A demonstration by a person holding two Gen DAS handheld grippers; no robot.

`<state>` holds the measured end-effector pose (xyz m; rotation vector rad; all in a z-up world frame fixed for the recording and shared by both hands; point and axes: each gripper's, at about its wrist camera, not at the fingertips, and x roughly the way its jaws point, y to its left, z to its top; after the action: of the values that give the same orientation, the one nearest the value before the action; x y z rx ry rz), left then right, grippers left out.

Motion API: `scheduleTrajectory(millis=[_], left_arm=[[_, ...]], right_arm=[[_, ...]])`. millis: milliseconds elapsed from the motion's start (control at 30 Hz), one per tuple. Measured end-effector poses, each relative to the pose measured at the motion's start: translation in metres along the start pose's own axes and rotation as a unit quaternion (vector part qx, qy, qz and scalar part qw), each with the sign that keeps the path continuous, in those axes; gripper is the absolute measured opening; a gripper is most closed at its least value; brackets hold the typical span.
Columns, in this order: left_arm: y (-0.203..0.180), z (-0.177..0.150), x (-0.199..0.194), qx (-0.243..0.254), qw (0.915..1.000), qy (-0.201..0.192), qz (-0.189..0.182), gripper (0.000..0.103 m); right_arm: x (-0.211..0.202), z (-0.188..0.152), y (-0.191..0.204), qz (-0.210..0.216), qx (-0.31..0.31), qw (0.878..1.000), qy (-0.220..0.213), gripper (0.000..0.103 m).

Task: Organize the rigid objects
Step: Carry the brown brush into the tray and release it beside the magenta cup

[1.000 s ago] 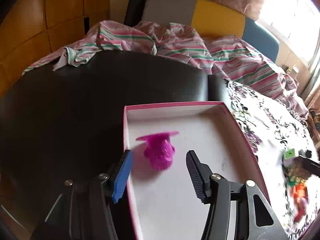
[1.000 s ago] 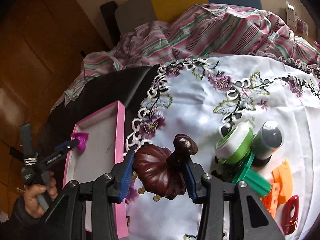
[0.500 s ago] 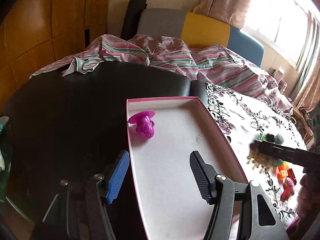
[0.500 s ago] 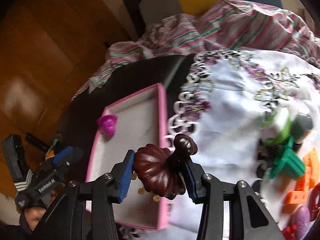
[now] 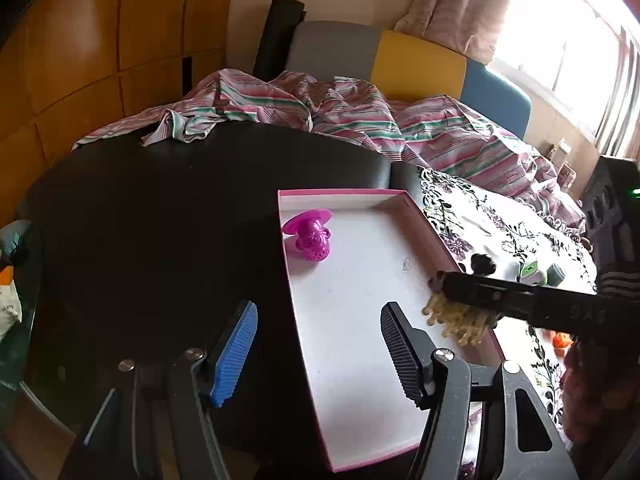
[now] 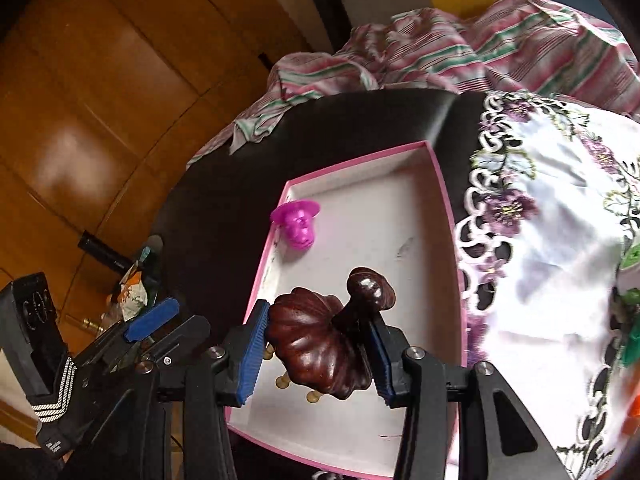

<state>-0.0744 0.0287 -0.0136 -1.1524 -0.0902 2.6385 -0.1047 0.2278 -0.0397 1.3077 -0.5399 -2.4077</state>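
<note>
While the right tool (image 6: 316,354) clamps a dark wooden massager (image 6: 320,344) over the pink tray (image 6: 444,200), left tool (image 5: 316,344) half open, empty.

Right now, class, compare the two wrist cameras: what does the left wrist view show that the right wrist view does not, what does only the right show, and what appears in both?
Only the left wrist view shows the bright window and the left gripper from behind, jaws open with nothing between them.

Only the right wrist view shows the dark wooden massager whole, clamped in the right gripper above the box.

Both show the pink-rimmed box, the magenta toy lying in it, and the striped bedding.
</note>
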Motion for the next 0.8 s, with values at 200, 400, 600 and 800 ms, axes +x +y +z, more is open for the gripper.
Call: scheduleTrajectory(millis=[200,400,600,800], left_arm=[[0.007,-0.005,-0.001,-0.007,1.0000,0.005,0.000,0.065],[0.015,-0.011,0.002,-0.015,0.9998,0.014,0.004,0.065],[0.026,-0.016,0.004,-0.027,0.9993,0.021,0.012,0.065],[0.039,-0.021,0.007,-0.039,0.9987,0.026,0.022,0.065]], right_arm=[[0.017,-0.001,0.008,0.006,0.000,1.000,0.020,0.045],[0.034,0.001,0.014,0.016,0.002,0.999,0.039,0.045],[0.054,0.006,0.019,0.018,0.005,0.998,0.054,0.045],[0.087,0.023,0.019,0.025,0.032,0.996,0.073,0.045]])
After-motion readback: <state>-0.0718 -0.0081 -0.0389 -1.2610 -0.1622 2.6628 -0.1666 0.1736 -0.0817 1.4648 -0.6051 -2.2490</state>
